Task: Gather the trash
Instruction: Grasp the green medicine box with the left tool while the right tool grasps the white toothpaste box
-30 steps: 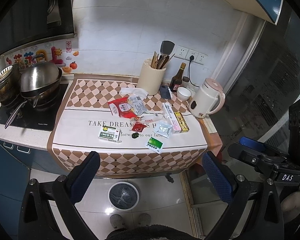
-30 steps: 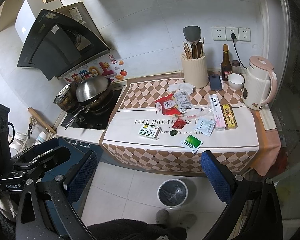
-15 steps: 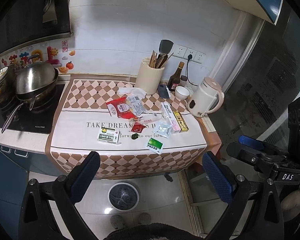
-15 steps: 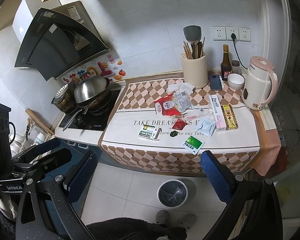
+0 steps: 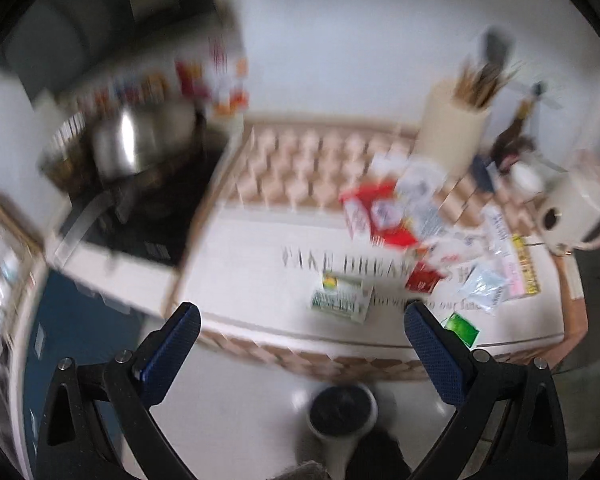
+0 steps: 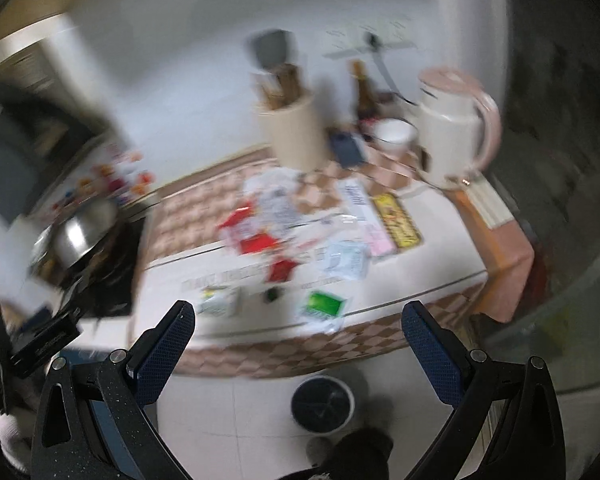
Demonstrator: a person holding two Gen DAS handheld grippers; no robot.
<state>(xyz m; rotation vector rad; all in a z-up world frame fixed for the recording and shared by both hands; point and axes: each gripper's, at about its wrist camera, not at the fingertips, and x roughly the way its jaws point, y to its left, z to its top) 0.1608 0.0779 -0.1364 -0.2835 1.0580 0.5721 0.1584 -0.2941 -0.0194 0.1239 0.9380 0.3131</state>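
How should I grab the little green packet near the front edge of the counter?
The green packet lies flat on the cloth, so come from above and pinch its near edge, which lies closest to the counter's front. The open right gripper is probably nearest.

Checkered tan/cream cloth (image 6: 236,196) on bench, red wrapper (image 5: 376,216), green sachet (image 6: 322,304), yellow box (image 6: 396,220), cream/pink kettle (image 6: 454,136).

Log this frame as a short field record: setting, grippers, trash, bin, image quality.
setting: kitchen counter under a checkered cloth
left gripper: open, empty, short of the counter
right gripper: open, empty
trash: green-and-white small box, green sachet, red wrappers, all on the cloth
bin: round dark-lined bin on the floor below the counter edge
image quality: both views motion-blurred
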